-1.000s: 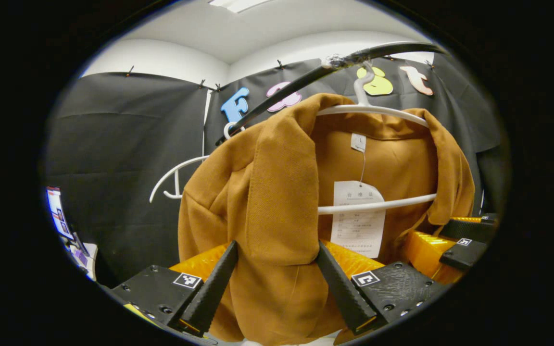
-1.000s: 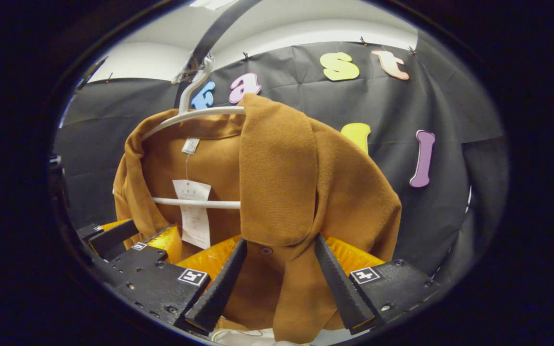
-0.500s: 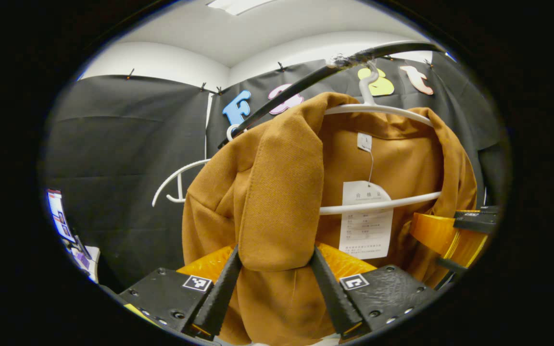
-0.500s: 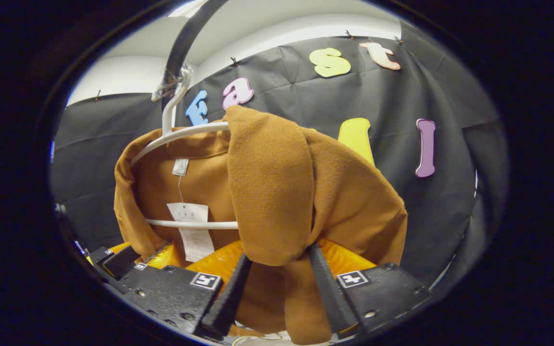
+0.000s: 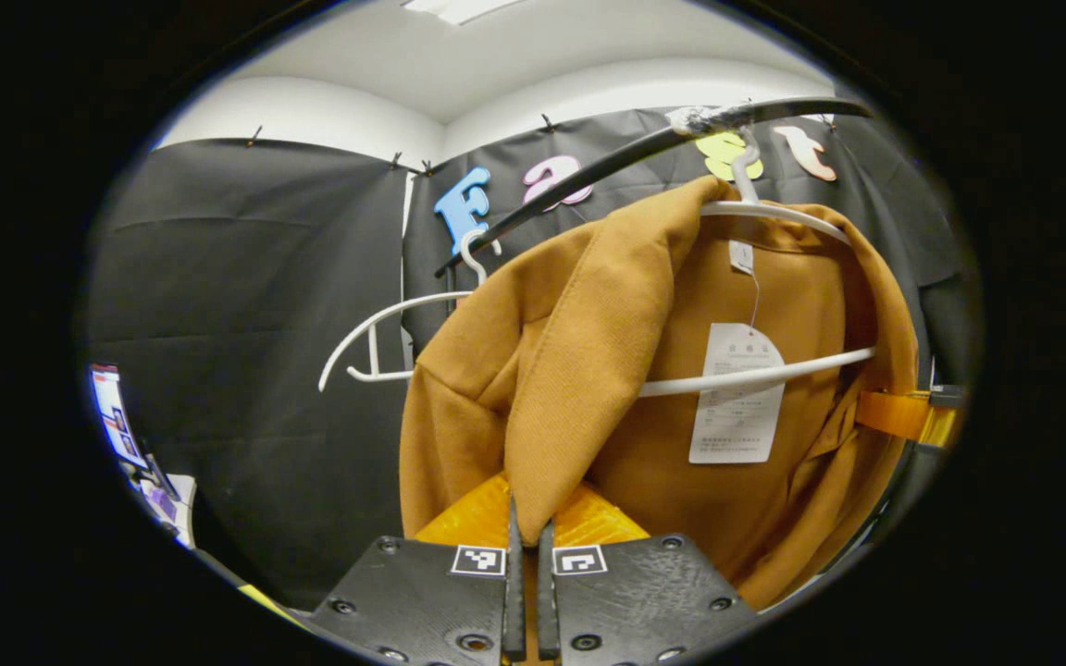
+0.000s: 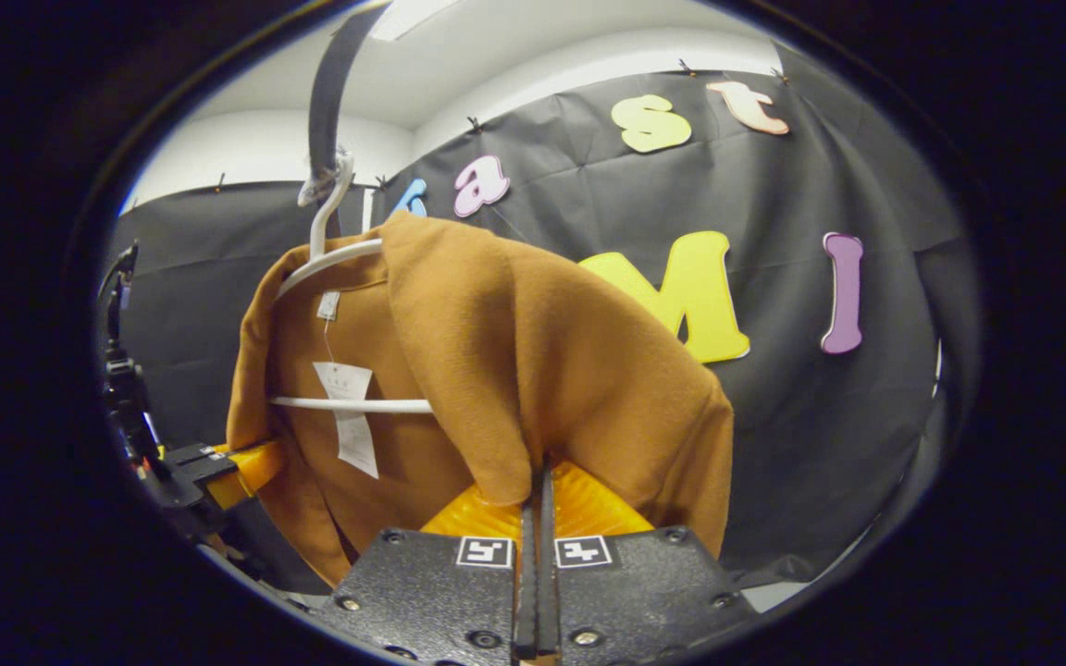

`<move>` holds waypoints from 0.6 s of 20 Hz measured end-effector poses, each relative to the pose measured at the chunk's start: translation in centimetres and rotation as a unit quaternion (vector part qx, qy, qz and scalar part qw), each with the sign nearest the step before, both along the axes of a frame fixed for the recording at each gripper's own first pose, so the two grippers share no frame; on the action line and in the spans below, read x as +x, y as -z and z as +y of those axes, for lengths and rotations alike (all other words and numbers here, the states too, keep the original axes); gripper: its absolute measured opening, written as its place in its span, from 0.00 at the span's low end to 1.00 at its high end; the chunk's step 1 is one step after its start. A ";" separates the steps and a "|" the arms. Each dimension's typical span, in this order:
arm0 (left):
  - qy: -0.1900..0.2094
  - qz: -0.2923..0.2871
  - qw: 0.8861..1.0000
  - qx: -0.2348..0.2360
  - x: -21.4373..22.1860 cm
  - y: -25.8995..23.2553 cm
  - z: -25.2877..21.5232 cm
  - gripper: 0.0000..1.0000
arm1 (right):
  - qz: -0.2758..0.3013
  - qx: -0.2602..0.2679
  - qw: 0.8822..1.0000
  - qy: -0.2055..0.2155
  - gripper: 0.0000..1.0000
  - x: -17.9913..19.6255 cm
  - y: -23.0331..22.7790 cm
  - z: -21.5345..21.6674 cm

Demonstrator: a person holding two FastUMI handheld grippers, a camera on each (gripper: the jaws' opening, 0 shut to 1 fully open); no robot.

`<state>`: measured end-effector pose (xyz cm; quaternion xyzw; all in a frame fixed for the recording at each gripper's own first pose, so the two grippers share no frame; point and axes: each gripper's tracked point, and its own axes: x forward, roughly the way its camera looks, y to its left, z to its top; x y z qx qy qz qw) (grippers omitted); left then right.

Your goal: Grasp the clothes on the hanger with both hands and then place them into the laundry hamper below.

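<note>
A brown jacket (image 5: 588, 370) hangs on a white hanger (image 5: 755, 375) hooked over a black rail (image 5: 625, 153); a paper tag (image 5: 737, 393) dangles inside it. My left gripper (image 5: 526, 546) is shut on the tip of the jacket's front lapel. In the right gripper view the same jacket (image 6: 533, 351) hangs from the hanger (image 6: 348, 404), and my right gripper (image 6: 538, 499) is shut on the other lapel's lower edge. The left gripper (image 6: 218, 462) shows at the far left there; the right gripper's orange body (image 5: 903, 414) shows at the far right in the left gripper view.
A second, bare white hanger (image 5: 385, 324) hangs on the rail left of the jacket. A lit screen (image 5: 112, 412) and some clutter sit low at the far left. Black cloth walls (image 6: 801, 416) close in behind.
Both grippers went from open around the lapels to shut on them. The jacket's front flaps are now drawn outward and down, and the hanger has swung slightly.
</note>
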<state>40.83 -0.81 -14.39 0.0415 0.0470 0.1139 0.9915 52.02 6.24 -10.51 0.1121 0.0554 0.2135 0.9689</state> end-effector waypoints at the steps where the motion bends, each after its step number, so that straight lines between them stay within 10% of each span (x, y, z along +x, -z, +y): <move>1: 0.002 0.003 1.000 0.006 -0.2 0.0 0.1 0.09 | 0.005 0.012 1.000 -0.012 0.04 -0.2 -0.2 -0.4; 7: 0.037 0.009 0.999 -0.012 -0.7 -0.1 -1.1 0.04 | 0.032 0.124 0.984 -0.120 0.04 -1.7 -1.0 0.3; 12: 0.046 -0.006 0.998 -0.036 -1.8 -2.6 -0.3 0.02 | 0.050 0.247 0.944 -0.211 0.04 -3.7 -3.6 0.3</move>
